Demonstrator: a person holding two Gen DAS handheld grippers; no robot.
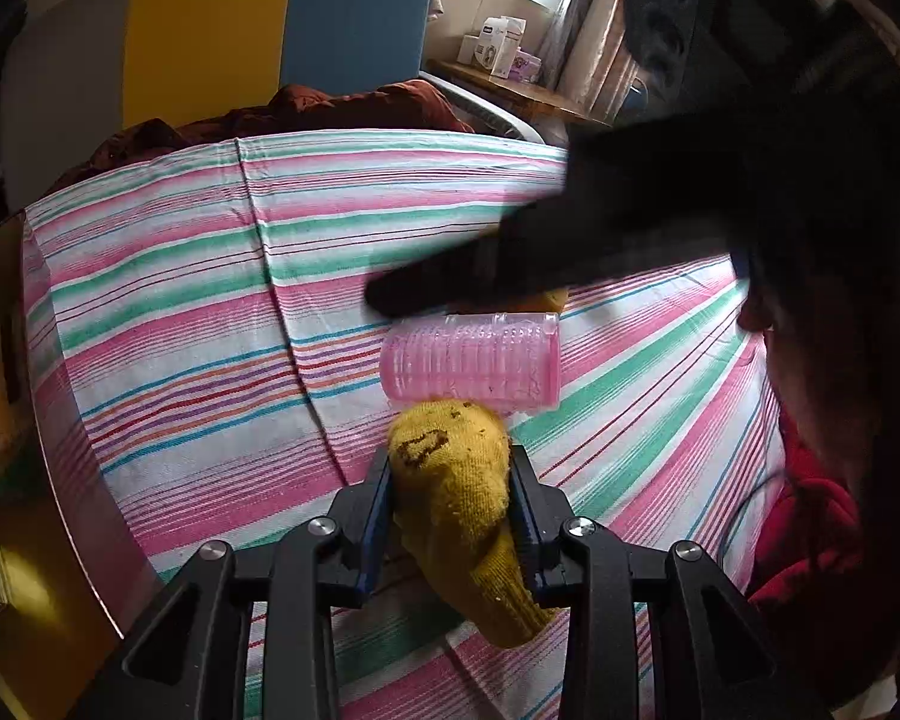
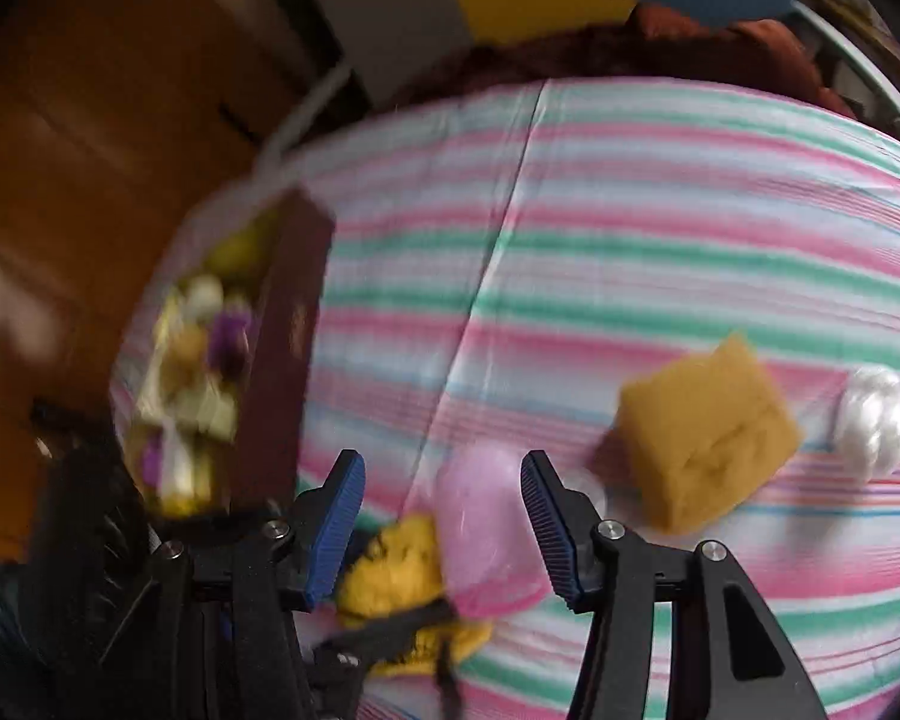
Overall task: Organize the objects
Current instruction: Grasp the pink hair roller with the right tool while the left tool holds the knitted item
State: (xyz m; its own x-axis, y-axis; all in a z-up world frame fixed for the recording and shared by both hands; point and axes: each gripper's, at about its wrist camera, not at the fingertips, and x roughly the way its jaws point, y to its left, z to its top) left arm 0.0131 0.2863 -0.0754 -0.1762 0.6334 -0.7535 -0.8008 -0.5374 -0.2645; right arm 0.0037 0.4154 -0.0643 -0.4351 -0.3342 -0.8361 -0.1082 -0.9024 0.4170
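In the left wrist view my left gripper [image 1: 450, 463] is shut on a yellow knitted sock [image 1: 456, 480] just above the striped bed sheet [image 1: 210, 300]. A pink ribbed plastic cup [image 1: 471, 363] lies on its side right beyond the sock. The right gripper's dark fingers [image 1: 450, 282] reach in over the cup from the right. In the blurred right wrist view my right gripper [image 2: 444, 516] is open, and the pink cup [image 2: 480, 540] lies below the gap, close to the right pad. The yellow sock [image 2: 396, 570] sits just left of the cup.
A yellow sponge [image 2: 708, 438] and a white bundle [image 2: 870, 420] lie on the sheet to the right. A brown box [image 2: 282, 330] holding several small items stands at the bed's left edge. A red-brown blanket [image 1: 330, 108] is heaped at the far end. A person's red sleeve [image 1: 810, 516] is at right.
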